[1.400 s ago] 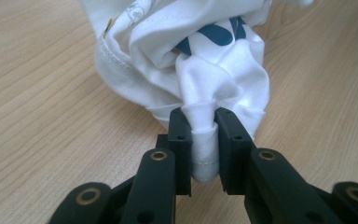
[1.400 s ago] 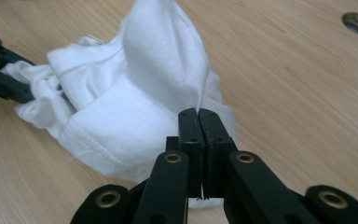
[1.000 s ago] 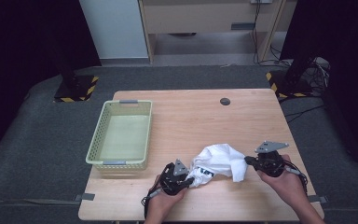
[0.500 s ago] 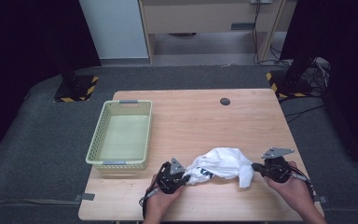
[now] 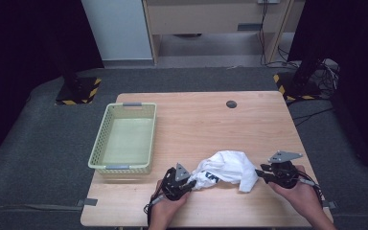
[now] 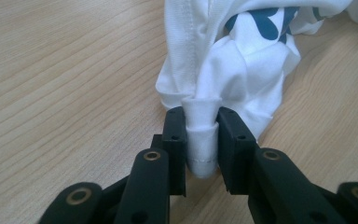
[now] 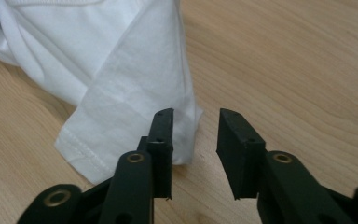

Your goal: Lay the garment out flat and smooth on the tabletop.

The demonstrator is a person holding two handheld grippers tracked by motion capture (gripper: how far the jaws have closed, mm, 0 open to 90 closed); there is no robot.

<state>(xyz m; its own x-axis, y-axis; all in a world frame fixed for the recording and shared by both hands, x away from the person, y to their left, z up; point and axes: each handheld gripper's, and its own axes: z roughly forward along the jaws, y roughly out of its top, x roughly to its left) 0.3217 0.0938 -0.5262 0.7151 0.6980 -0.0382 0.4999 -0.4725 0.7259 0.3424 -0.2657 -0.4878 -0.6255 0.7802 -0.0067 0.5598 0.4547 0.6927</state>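
Left tongs (image 6: 201,135): clenched on a bunched fold of the white shirt (image 5: 227,167).
Right tongs (image 7: 195,140): jaws just parted, nothing between them; shirt hem beside the left jaw.
Shirt: crumpled on the worktop (image 5: 249,124), near edge, between both tongs.
Basket (image 5: 123,167): far left, apart.

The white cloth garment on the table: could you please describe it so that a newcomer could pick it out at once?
Start at the light wooden table and look along its near edge, right of the pale green plastic basket. There the crumpled white cloth garment lies between the person's two hands, one fold pinched in the left claw. It is the table's one soft thing, white with a dark blue print.
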